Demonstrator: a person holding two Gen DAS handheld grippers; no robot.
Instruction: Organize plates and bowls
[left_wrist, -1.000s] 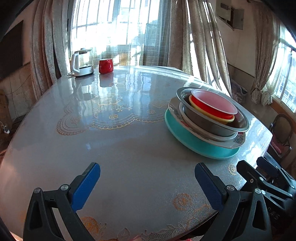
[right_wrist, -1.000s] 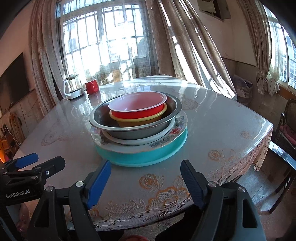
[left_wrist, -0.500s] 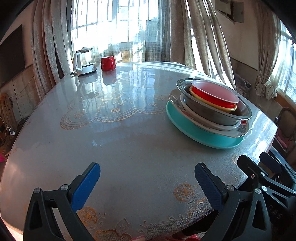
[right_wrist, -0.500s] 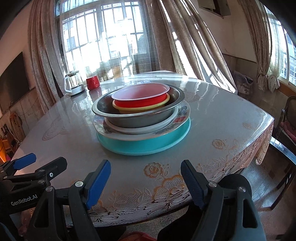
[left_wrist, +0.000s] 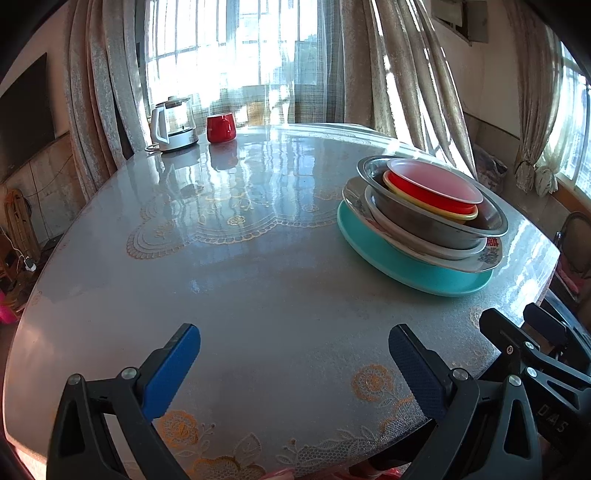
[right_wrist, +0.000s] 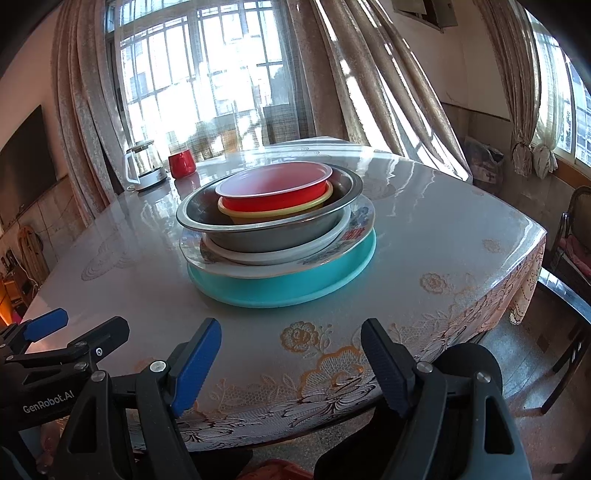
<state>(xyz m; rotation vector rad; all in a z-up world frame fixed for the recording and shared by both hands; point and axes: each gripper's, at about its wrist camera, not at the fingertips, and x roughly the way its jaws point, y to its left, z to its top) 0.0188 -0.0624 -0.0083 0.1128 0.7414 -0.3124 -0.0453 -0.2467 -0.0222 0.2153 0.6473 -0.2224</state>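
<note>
A stack of dishes stands on the round table (right_wrist: 424, 229): a teal plate (right_wrist: 280, 291) at the bottom, a patterned plate (right_wrist: 354, 232), a white plate (right_wrist: 258, 254), a steel bowl (right_wrist: 258, 229), a yellow bowl (right_wrist: 273, 212) and a red bowl (right_wrist: 277, 188) on top. The stack also shows in the left wrist view (left_wrist: 424, 218). My right gripper (right_wrist: 290, 354) is open and empty at the table's near edge, in front of the stack. My left gripper (left_wrist: 293, 356) is open and empty, left of the stack.
A glass kettle (left_wrist: 171, 123) and a red mug (left_wrist: 220, 127) stand at the table's far side. Curtains and windows lie behind. A chair (right_wrist: 569, 243) stands to the right of the table. The right gripper shows in the left wrist view (left_wrist: 535, 343).
Both grippers have pulled back and risen slightly from the table; the stack looks a little farther away. Both stay open. The dishes have not moved.
</note>
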